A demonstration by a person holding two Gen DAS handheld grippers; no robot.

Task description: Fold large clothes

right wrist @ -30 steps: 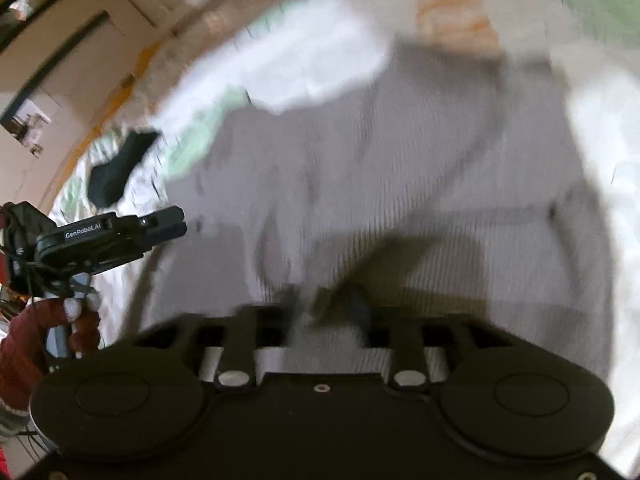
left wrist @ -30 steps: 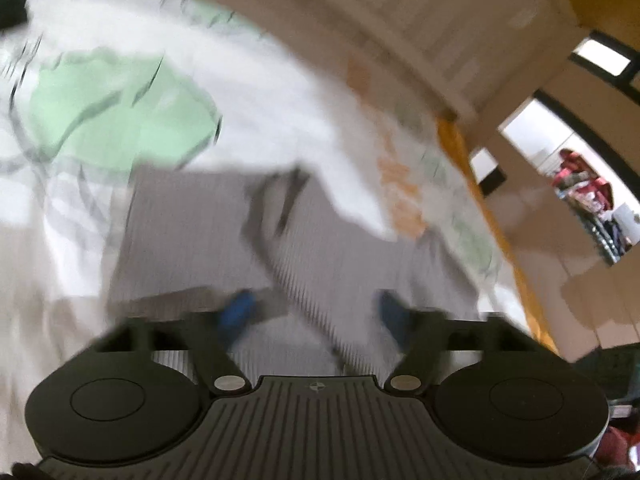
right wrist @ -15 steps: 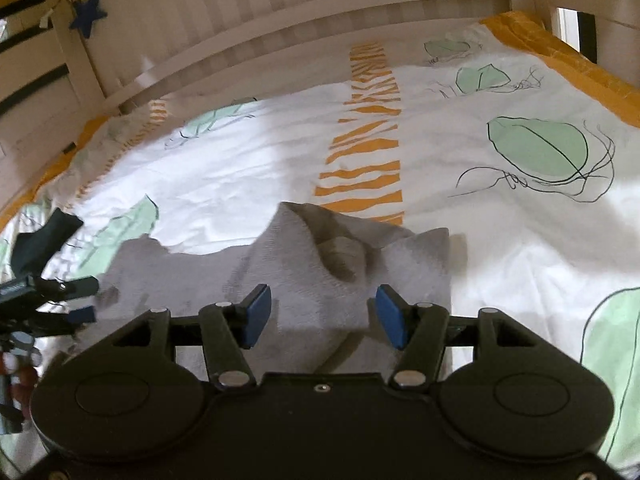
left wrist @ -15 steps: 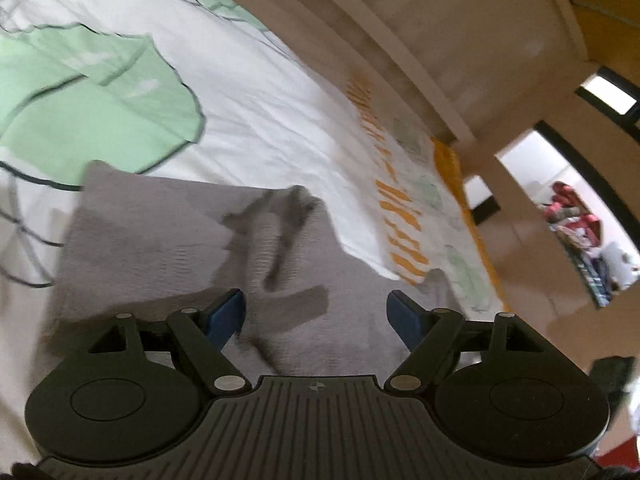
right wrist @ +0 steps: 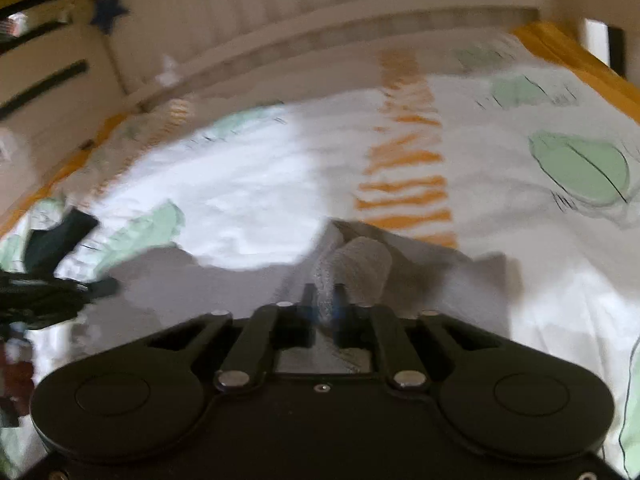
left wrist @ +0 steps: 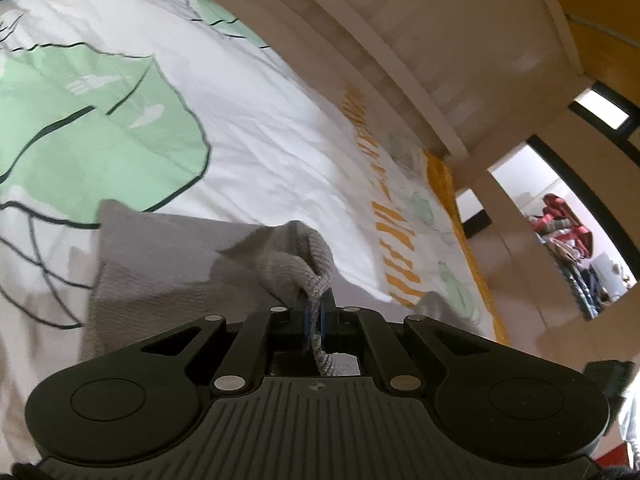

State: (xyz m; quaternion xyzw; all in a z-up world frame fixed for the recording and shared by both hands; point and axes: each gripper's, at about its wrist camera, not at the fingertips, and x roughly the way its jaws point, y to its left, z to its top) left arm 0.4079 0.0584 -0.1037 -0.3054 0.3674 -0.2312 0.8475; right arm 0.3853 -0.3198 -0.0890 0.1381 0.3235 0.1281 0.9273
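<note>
No brand, label or readable writing is seen in either view; the orange marks printed in a band point(right wrist: 404, 184) on the bedsheet point(left wrist: 256, 128) are stripes, not letters. In the left wrist view, at far left a dark item is cut off by the frame's top corner and can't be identified. A big green leaf print point(left wrist: 100, 128) is spread over the sheet's left part. Near it, the grey knit garment point(left wrist: 168, 264) is laid flat on the bed, w/ one edge pulled up into a ridge. That ridge is pinched by the left gripper point(left wrist: 317, 312): jaws have just been closing and are clamped on a rope-like bunch of the knit, which is passed back between the blue pads. To the right, a slatted bed rail point(left wrist: 400, 64) is seen, then a doorway w/ blurred coloured stuff beyond, too small to tell. In the right wrist view, blurred throughout, the other gripper is glimpsed at far left, partly cut off. A dark cloth point(right wrist: 56, 236) is seen behind it, type unclear. At centre, the right gripper point(right wrist: 323, 300) has also just closed, and a fold of the same garment is grasped between its pads.
</note>
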